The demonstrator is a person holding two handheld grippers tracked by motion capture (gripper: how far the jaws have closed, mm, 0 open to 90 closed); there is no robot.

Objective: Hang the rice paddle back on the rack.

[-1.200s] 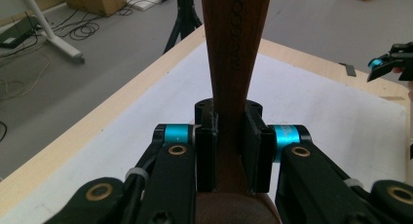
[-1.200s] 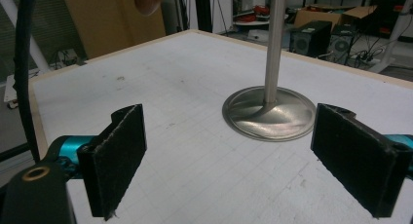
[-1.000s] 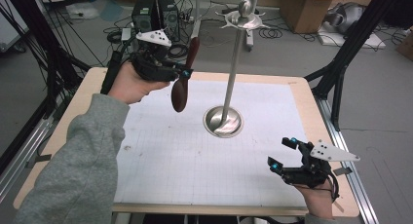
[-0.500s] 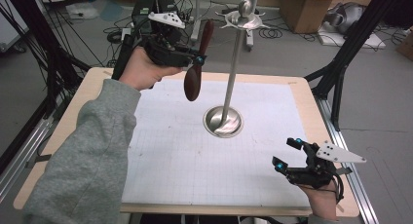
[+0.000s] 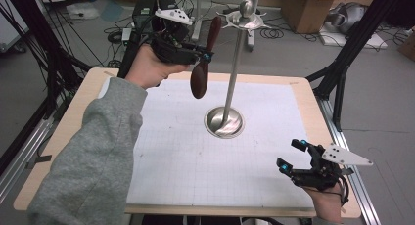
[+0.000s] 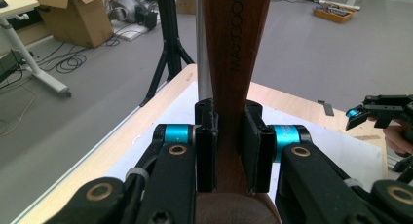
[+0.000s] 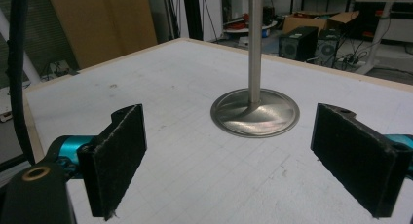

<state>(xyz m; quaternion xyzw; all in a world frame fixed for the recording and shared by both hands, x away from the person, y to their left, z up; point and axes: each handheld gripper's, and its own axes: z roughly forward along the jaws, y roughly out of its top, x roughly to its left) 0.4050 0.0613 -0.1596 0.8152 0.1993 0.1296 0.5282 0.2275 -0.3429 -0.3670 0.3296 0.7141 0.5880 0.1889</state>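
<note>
Wooden spoon hangs clamped in my left gripper above the table's far edge, just beside the steel stand whose pole blocks the way. My right gripper rests wide apart, empty, over the white gridded mat; boxes and cables litter the floor behind

"MAXCOOK" lettering along the wooden utensil handle
</note>
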